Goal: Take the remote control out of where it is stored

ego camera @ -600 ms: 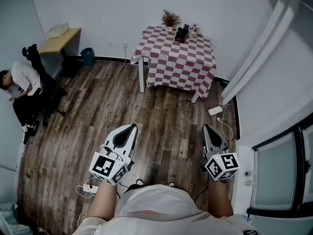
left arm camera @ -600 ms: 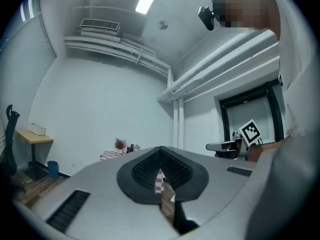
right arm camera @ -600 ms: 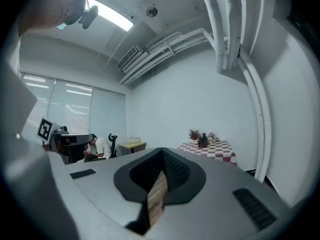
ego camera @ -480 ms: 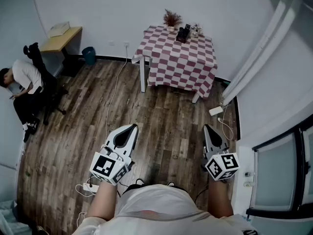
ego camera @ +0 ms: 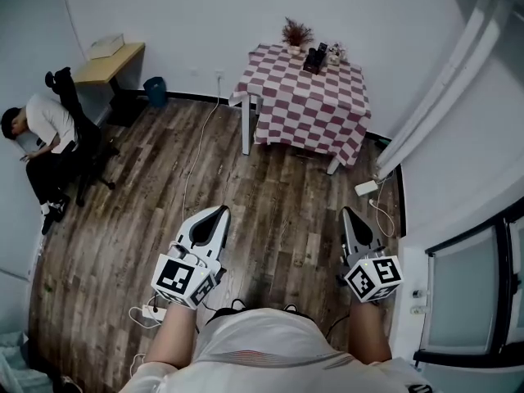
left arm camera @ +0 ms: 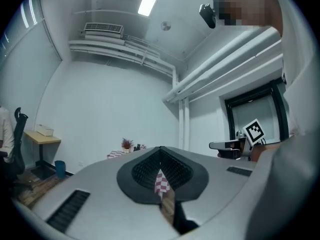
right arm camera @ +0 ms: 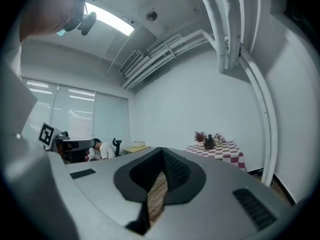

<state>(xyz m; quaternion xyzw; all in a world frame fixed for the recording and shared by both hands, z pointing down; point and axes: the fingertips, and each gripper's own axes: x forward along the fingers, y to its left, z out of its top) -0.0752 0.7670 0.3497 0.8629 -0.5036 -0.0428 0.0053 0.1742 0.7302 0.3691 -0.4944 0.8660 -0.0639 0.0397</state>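
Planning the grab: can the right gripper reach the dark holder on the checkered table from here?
Likely not yet: the right gripper, shut, hangs near the body, and much wood floor separates it from the checkered table, where the dark holder stands at the far edge.

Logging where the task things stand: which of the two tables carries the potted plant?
The table with the red-and-white checked cloth, against the far wall; the plant stands at its back edge. The wooden desk at the left holds a pale box.
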